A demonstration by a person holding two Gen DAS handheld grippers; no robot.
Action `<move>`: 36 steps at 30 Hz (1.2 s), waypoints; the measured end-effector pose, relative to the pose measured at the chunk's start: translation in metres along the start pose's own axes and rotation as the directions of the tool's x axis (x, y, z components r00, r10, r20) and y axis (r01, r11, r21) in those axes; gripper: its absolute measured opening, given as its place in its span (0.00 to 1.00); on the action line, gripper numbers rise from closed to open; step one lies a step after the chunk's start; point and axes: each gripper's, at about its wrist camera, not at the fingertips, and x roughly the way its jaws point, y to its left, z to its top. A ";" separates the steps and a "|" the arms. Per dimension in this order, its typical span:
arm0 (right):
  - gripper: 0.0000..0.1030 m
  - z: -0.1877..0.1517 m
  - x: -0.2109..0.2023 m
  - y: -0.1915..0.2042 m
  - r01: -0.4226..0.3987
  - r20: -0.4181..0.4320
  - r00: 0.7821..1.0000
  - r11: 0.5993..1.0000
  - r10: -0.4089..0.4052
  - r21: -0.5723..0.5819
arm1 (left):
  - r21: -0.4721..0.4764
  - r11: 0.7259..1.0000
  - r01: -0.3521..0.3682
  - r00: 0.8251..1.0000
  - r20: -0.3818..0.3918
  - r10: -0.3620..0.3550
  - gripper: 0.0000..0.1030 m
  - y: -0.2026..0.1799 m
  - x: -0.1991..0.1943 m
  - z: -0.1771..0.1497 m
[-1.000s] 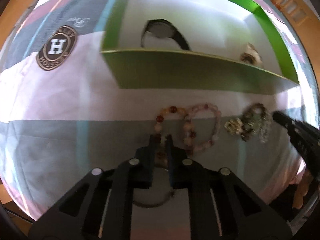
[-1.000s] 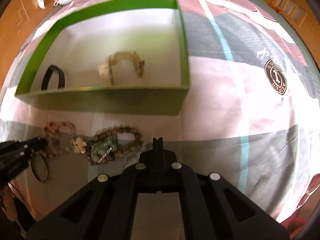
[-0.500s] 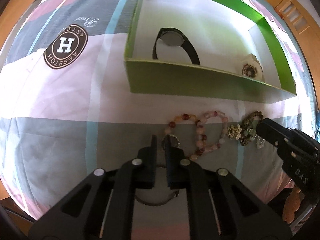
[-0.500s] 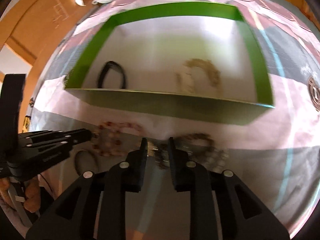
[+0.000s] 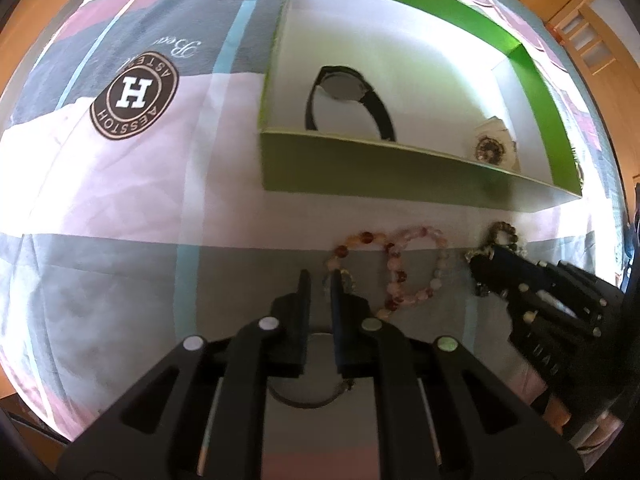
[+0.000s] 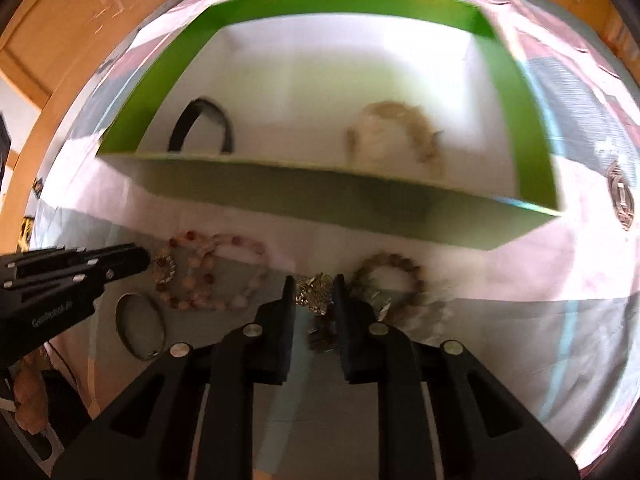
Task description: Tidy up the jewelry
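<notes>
A green box (image 5: 400, 176) (image 6: 320, 196) with a white inside holds a black watch (image 5: 348, 92) (image 6: 200, 128) and a pale bracelet (image 5: 492, 148) (image 6: 396, 136). On the bedspread in front of it lie reddish beads (image 5: 352, 244), pink beads (image 5: 420, 272) (image 6: 240, 248), a brown bead bracelet (image 6: 388, 276) and a thin bangle (image 6: 140, 328). My right gripper (image 6: 314, 292) (image 5: 488, 272) is open, its fingers on either side of a gold metallic ornament (image 6: 316, 300). My left gripper (image 5: 320, 284) (image 6: 136, 260) hovers narrowly open beside the reddish beads, with nothing between its fingers.
The bedspread is striped pink, grey and white, with a round brown logo (image 5: 134, 96) left of the box and another logo (image 6: 620, 196) to its right. Wooden furniture (image 5: 580, 12) rings the bed. A person's hand (image 6: 28, 380) holds the left gripper.
My right gripper went from shut to open and swung left and down onto the gold ornament. The left gripper drew back a little from the beads, with its gap unchanged.
</notes>
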 end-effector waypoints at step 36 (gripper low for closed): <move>0.12 -0.006 0.007 0.014 0.038 0.020 0.999 0.998 -0.037 -0.052 | 0.007 1.000 -0.021 1.000 -0.022 0.021 0.09 -0.018 0.021 -0.004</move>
